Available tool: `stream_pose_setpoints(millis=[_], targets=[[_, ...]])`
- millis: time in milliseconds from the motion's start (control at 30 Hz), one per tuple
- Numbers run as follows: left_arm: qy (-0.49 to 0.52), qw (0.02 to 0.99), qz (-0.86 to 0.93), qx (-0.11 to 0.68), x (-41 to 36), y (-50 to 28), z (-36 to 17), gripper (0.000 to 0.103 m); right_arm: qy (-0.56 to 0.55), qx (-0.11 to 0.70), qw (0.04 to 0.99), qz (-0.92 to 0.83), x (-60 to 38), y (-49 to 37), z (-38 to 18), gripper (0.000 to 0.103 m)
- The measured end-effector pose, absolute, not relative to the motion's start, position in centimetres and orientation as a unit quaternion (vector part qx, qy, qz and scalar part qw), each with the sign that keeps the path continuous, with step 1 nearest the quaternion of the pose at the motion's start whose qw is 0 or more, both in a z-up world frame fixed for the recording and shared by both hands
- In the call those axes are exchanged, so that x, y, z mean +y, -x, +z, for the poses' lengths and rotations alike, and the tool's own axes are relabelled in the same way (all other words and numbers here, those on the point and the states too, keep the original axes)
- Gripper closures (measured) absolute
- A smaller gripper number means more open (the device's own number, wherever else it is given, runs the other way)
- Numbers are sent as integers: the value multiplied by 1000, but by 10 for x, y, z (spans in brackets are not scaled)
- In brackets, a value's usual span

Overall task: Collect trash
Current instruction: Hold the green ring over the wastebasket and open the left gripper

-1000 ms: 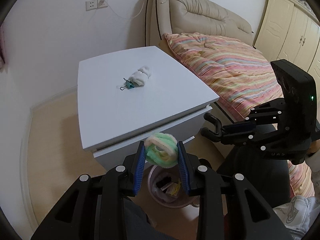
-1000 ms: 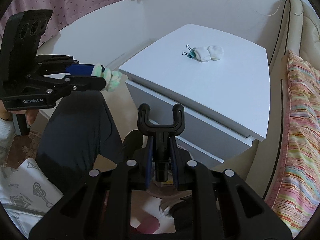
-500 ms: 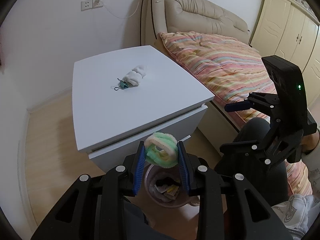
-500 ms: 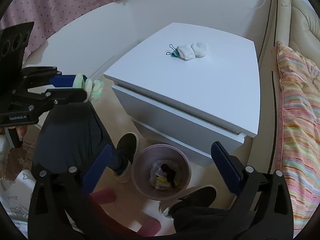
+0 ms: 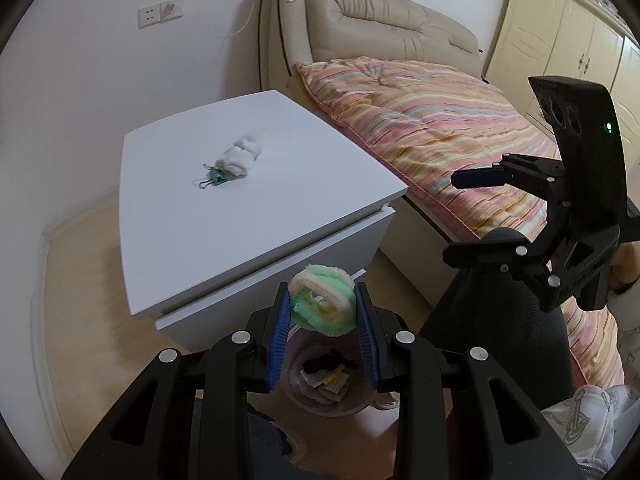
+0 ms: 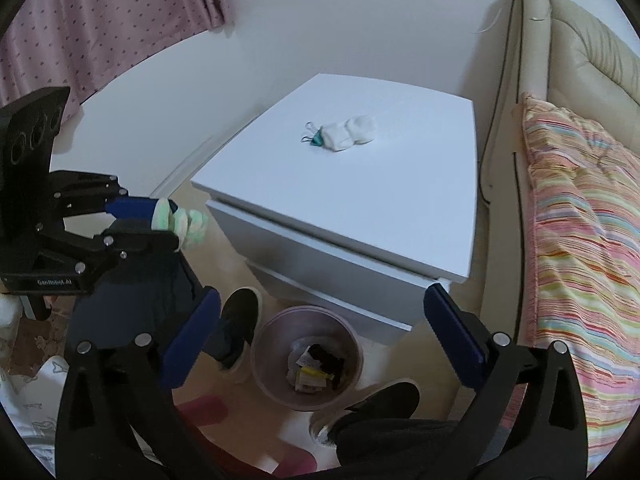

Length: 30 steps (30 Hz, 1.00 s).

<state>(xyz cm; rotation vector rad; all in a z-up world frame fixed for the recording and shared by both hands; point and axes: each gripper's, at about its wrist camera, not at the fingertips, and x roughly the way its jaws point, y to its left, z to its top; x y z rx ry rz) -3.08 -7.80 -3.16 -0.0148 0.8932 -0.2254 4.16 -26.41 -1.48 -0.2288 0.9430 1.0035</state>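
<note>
Between the pads of the left gripper (image 5: 323, 322), a green-and-cream fuzzy coil (image 5: 323, 305) is being squeezed, hanging above the pink bin (image 6: 307, 356) holding scraps. The right gripper (image 6: 320, 334), its jaws having just been opening, is standing wide and empty over that bin.

White lettering "GenRobot.AI" on the black side of the left gripper (image 6: 184, 222) body, slightly blurred. No other legible text.
</note>
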Motion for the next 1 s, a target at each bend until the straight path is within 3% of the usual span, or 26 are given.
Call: stream_pose_setpoints(millis=[600, 633, 700, 767, 1000], targets=[[-19, 888, -136, 439, -101, 17, -31, 68, 76, 433, 784, 437, -293, -57, -13, 4], [-18, 887, -137, 440, -100, 17, -32, 63, 75, 434, 784, 437, -293, -58, -13, 4], [-15, 888, -136, 439, -99, 15, -34, 42, 73, 434, 784, 437, -292, -58, -13, 4], [-5, 890, -133, 435, -96, 16, -35, 15, 71, 435, 783, 438, -292, -58, -14, 4], [1, 895, -101, 434, -84, 16, -39, 8, 72, 439, 780, 440, -288, -55, -17, 3]])
